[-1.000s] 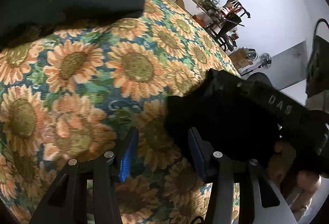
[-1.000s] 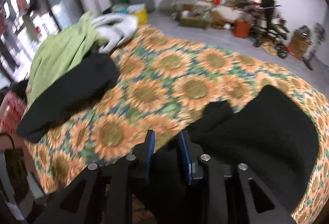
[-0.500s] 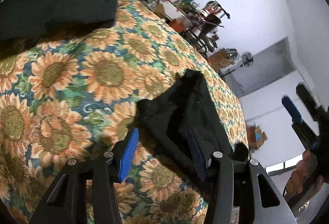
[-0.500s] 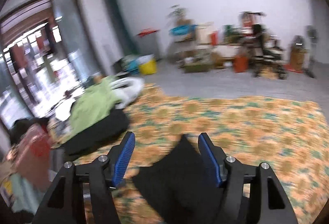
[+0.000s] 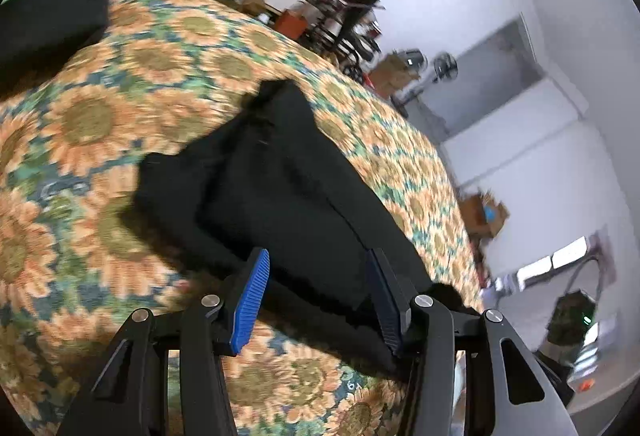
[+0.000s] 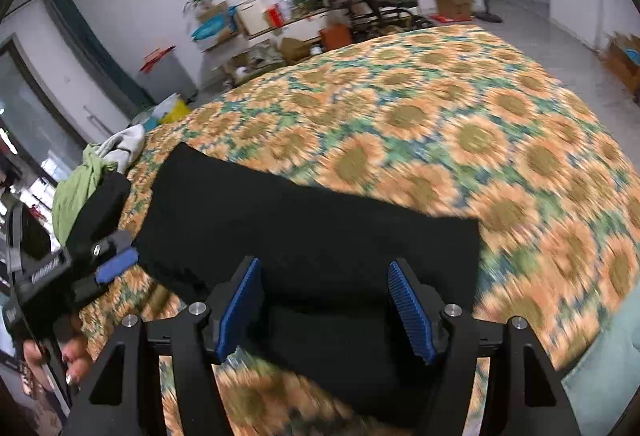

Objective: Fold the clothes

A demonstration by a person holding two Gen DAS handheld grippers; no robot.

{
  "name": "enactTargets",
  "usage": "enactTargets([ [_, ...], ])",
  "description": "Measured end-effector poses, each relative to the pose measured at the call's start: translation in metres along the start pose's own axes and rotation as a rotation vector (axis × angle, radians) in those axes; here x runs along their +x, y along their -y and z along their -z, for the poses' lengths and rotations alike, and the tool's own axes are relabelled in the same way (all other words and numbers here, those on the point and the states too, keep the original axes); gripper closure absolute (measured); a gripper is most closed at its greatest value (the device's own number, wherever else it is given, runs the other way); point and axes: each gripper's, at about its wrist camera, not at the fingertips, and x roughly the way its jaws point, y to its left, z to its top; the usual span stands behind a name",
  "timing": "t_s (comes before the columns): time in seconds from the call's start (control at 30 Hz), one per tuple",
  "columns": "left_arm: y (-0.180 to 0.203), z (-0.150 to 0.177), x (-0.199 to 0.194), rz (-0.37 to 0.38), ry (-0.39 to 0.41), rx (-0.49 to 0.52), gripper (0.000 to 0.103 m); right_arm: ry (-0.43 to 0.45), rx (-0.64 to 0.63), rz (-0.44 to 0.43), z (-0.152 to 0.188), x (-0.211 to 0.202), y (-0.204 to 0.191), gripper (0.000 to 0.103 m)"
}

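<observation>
1. Black garment (image 6: 304, 236) lies folded on the sunflower-print cloth (image 6: 460, 123), near its front edge, with a narrower end (image 5: 280, 95) pointing toward the far side.
2. Left gripper (image 5: 316, 296) hangs over the garment's near edge, its blue-padded fingers (image 5: 252, 300) spread wide with nothing pinched between them; whether the pads touch the fabric cannot be told.
3. Right gripper (image 6: 324, 308) likewise stands wide apart above the garment's near side, holding nothing.
4. In the right wrist view, a hand (image 6: 64, 360) holds the left gripper's body at the garment's left end.
5. Beyond that end lie another black piece (image 5: 48, 15), a green cloth (image 6: 76, 187) and a white item (image 6: 124, 145).
6. Cluttered shelves (image 6: 280, 19) stand against the back wall.
</observation>
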Motion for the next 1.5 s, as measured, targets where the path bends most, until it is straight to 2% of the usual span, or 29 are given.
enactTargets([
  [0.1, 0.008, 0.007, 0.017, -0.052, -0.028, 0.013, 0.052, 0.055, -0.071, 0.043, 0.018, -0.019, -0.012, 0.026],
  [0.17, 0.004, 0.012, 0.022, -0.064, -0.033, -0.014, 0.052, 0.048, -0.169, 0.032, 0.029, -0.018, -0.032, 0.024],
  [0.27, 0.000, 0.017, 0.022, -0.064, -0.036, -0.036, 0.052, 0.019, -0.298, 0.080, 0.038, 0.002, -0.058, 0.024],
  [0.3, 0.000, 0.018, 0.019, -0.062, -0.036, -0.033, 0.052, 0.019, -0.318, 0.125, 0.038, 0.010, -0.061, 0.025],
  [0.33, 0.000, 0.019, 0.016, -0.058, -0.035, -0.027, 0.052, 0.020, -0.338, 0.170, 0.038, 0.018, -0.064, 0.028],
  [0.4, 0.002, 0.021, 0.009, -0.050, -0.025, -0.010, 0.052, 0.005, -0.324, 0.213, 0.036, 0.028, -0.059, 0.045],
  [0.47, 0.007, 0.022, 0.004, -0.036, -0.018, 0.012, 0.052, -0.019, -0.220, 0.132, 0.030, 0.028, -0.040, 0.062],
  [0.57, 0.026, 0.023, 0.005, 0.022, -0.047, 0.046, 0.052, -0.015, -0.146, 0.043, 0.027, 0.022, -0.023, 0.075],
  [0.7, 0.052, 0.022, 0.031, 0.091, -0.144, 0.036, 0.052, 0.000, -0.095, -0.026, 0.027, 0.010, -0.011, 0.081],
  [0.77, 0.065, 0.021, 0.044, 0.125, -0.193, 0.031, 0.039, 0.015, -0.079, -0.051, 0.025, 0.002, -0.008, 0.082],
  [0.83, 0.078, 0.021, 0.057, 0.159, -0.241, 0.027, 0.035, 0.024, -0.080, -0.058, 0.023, -0.003, -0.007, 0.082],
  [0.97, 0.105, 0.020, 0.083, 0.228, -0.338, 0.017, 0.034, 0.028, -0.069, -0.082, 0.022, -0.007, -0.002, 0.082],
  [1.1, 0.135, 0.036, 0.109, 0.215, -0.473, 0.115, 0.034, 0.033, -0.075, -0.104, 0.022, -0.009, 0.002, 0.076],
  [1.13, 0.140, 0.040, 0.114, 0.202, -0.485, 0.130, 0.034, 0.035, -0.088, -0.103, 0.022, -0.011, 0.001, 0.070],
  [1.17, 0.141, 0.042, 0.119, 0.190, -0.490, 0.127, 0.034, 0.037, -0.103, -0.105, 0.023, -0.012, 0.000, 0.059],
  [1.2, 0.140, 0.043, 0.124, 0.178, -0.489, 0.111, 0.034, 0.036, -0.116, -0.116, 0.024, -0.013, -0.001, 0.040],
  [1.23, 0.138, 0.042, 0.129, 0.171, -0.481, 0.088, 0.035, 0.043, -0.129, -0.123, 0.027, -0.017, -0.001, 0.032],
  [1.3, 0.129, 0.039, 0.133, 0.153, -0.454, 0.037, 0.063, 0.056, -0.148, -0.121, 0.033, -0.028, 0.001, 0.030],
  [1.33, 0.124, 0.036, 0.133, 0.140, -0.442, 0.017, 0.072, 0.071, -0.135, -0.104, 0.034, -0.034, 0.006, 0.028],
  [1.4, 0.115, 0.033, 0.130, 0.156, -0.415, -0.007, 0.076, 0.102, -0.109, -0.071, 0.038, -0.046, 0.015, 0.025],
  [1.5, 0.117, 0.026, 0.110, 0.191, -0.341, 0.044, 0.078, 0.144, -0.033, -0.044, 0.035, -0.058, 0.034, 0.017],
])
